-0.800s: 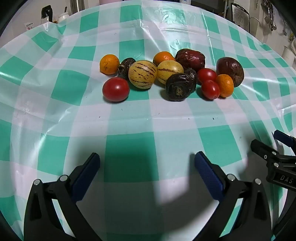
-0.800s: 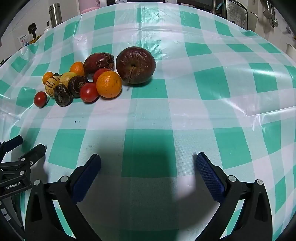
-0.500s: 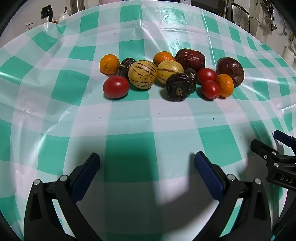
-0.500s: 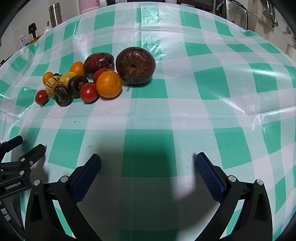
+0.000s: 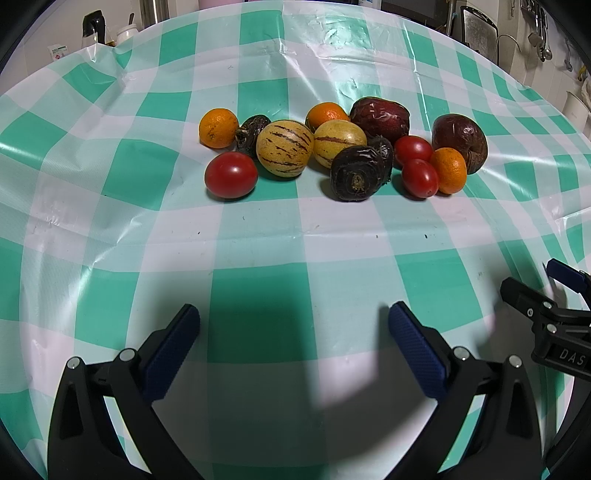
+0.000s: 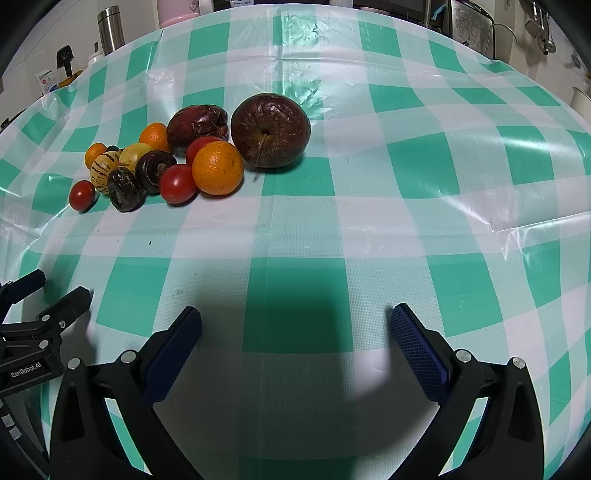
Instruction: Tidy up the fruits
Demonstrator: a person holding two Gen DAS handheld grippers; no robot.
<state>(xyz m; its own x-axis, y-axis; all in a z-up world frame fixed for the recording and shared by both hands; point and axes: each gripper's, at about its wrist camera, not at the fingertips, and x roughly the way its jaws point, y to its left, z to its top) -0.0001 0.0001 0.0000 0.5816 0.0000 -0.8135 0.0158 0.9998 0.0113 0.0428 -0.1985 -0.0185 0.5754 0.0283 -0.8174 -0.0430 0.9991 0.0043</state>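
Observation:
A cluster of fruit lies on the green-and-white checked tablecloth [image 5: 258, 236]. It holds a red tomato [image 5: 231, 179] at the left front, a striped yellow melon [image 5: 284, 148], a plain yellow one [image 5: 339, 142], oranges [image 5: 218, 127], dark wrinkled fruits [image 5: 355, 172], two more tomatoes [image 5: 419, 178] and a large dark apple [image 6: 270, 130] at the right end. My left gripper [image 5: 293, 323] is open and empty, well short of the cluster. My right gripper [image 6: 295, 325] is open and empty, to the right of the fruit.
A steel flask [image 6: 110, 29], small jars and a bottle stand beyond the table's far left edge. Kitchen utensils [image 6: 543, 33] hang at the far right. Each gripper shows at the side of the other's view [image 5: 546, 314] [image 6: 44, 314].
The left-front tomato has shifted slightly. The grippers have not moved.

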